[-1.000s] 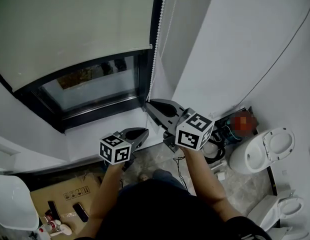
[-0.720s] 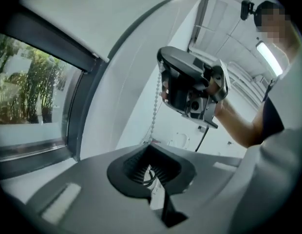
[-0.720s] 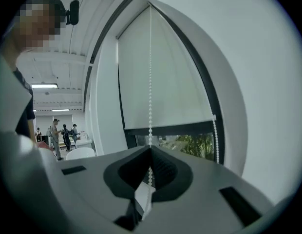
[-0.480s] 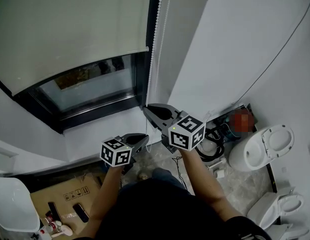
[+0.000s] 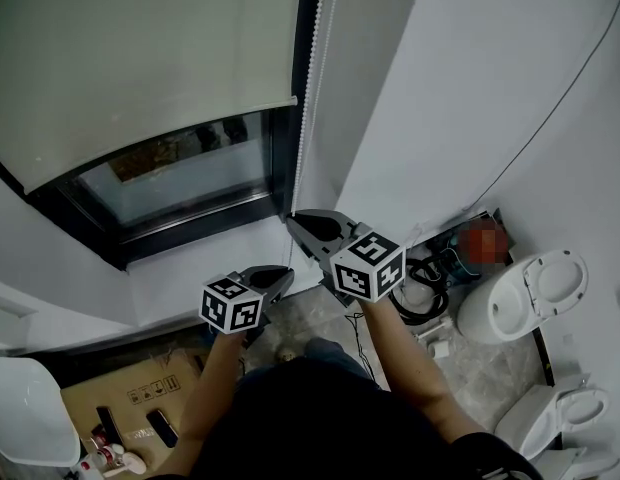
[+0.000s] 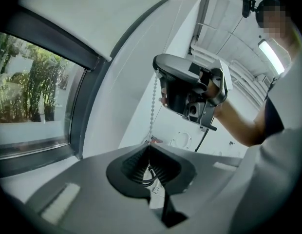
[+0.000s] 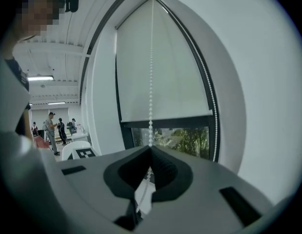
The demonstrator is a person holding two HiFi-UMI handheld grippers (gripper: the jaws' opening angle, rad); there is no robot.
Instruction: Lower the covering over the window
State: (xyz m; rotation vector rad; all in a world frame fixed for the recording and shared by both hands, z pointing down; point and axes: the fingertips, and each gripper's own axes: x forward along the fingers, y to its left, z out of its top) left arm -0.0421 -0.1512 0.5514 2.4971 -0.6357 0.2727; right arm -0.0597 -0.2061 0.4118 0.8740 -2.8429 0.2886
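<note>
A cream roller blind (image 5: 140, 58) covers most of the window (image 5: 180, 173), leaving a strip of glass bare at the bottom. Its white bead chain (image 5: 310, 88) hangs along the right side of the frame. My right gripper (image 5: 293, 218) is shut on the chain near the sill. Just below it, my left gripper (image 5: 286, 274) is shut on the same chain. In the left gripper view the chain (image 6: 152, 116) drops from the right gripper into the left gripper (image 6: 149, 147). In the right gripper view the chain (image 7: 151, 82) runs down in front of the blind (image 7: 160, 72) into the right gripper (image 7: 151, 147).
A white sill (image 5: 190, 258) lies below the window, and a white wall (image 5: 470, 88) stands right of the chain. On the floor are a toilet (image 5: 530, 298), a second toilet (image 5: 570, 413), black cables (image 5: 430, 288) and a cardboard box (image 5: 120, 388). People (image 7: 52, 130) stand far behind.
Both grippers have sunk a little with the chain between their jaws. The blind's bottom edge sits slightly lower over the glass.
</note>
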